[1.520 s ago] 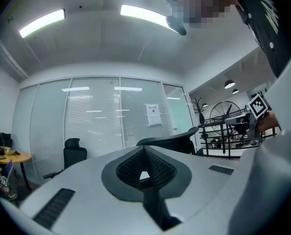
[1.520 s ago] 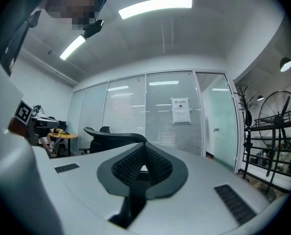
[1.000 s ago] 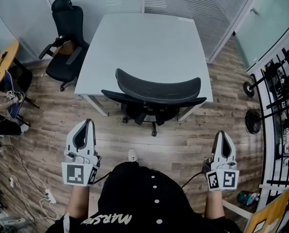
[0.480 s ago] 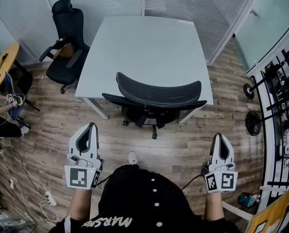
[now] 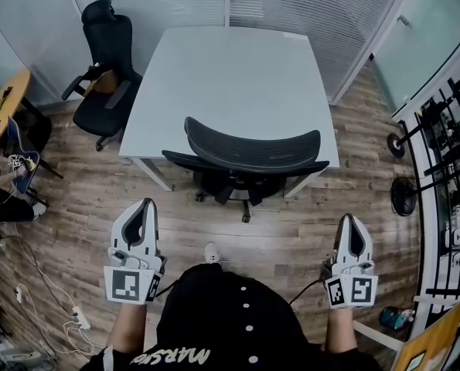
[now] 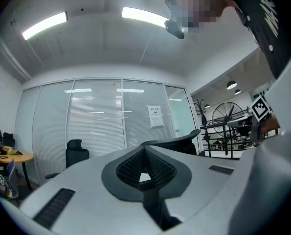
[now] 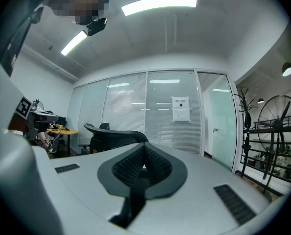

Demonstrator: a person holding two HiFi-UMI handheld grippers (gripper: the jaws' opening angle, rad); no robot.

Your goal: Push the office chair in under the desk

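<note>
A black mesh-backed office chair (image 5: pixel 249 154) stands at the near edge of the white desk (image 5: pixel 230 76), its seat tucked under the top and its curved backrest toward me. My left gripper (image 5: pixel 146 205) hangs shut and holds nothing, well short of the chair on the left. My right gripper (image 5: pixel 352 219) is likewise shut and holds nothing, short of the chair on the right. In the left gripper view the chair's backrest (image 6: pixel 182 142) shows beyond the closed jaws; in the right gripper view the backrest (image 7: pixel 113 136) shows to the left.
A second black office chair (image 5: pixel 106 60) stands at the desk's far left corner. A round wooden table (image 5: pixel 1 99) and a seated person's legs lie at the left edge. A floor fan (image 5: pixel 402 193) and black racks (image 5: pixel 450 153) stand to the right. Cables (image 5: pixel 52 292) trail on the floor.
Both grippers have drawn slightly back toward me and down in the head view; the chair and desk have not moved.
</note>
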